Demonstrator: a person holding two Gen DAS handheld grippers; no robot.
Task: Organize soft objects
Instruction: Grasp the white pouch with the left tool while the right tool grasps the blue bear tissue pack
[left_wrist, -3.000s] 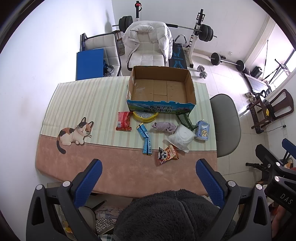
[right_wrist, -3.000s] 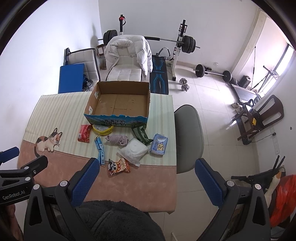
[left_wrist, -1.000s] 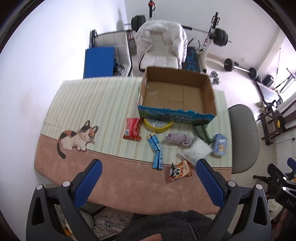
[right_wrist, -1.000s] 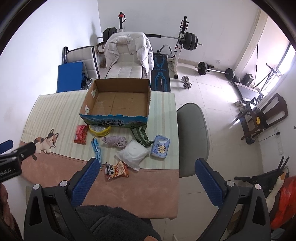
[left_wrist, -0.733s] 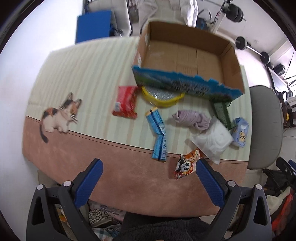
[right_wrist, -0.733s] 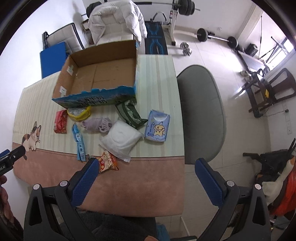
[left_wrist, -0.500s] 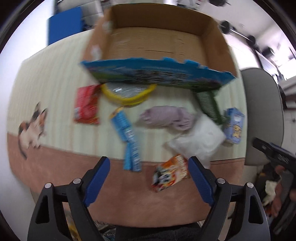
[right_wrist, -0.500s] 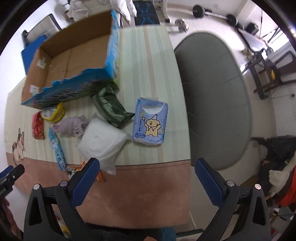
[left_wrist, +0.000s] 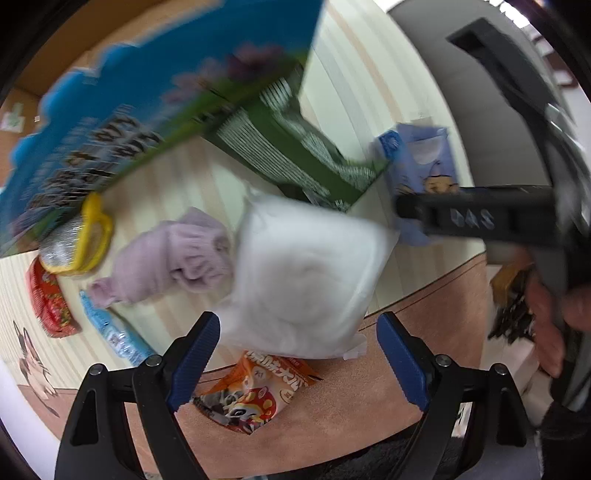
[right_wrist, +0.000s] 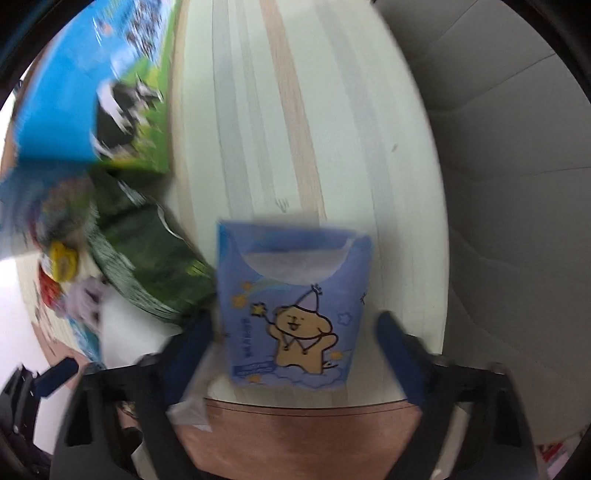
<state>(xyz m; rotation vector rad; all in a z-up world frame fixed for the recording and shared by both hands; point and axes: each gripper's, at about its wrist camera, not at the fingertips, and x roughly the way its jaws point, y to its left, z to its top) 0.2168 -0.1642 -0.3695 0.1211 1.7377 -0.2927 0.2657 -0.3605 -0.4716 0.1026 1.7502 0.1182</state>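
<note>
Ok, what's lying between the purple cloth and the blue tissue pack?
The white pillow-like bag, with the green packet just behind it, seen in the left wrist view.

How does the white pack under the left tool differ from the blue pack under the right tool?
The white pack is plain, puffy and rounded; the blue tissue pack is flatter, printed with a cartoon bear. The white pack lies partly over the orange snack bag; the blue pack lies flat on the tablecloth. Both are soft, with an open tool above them and no pad touching yet.
</note>
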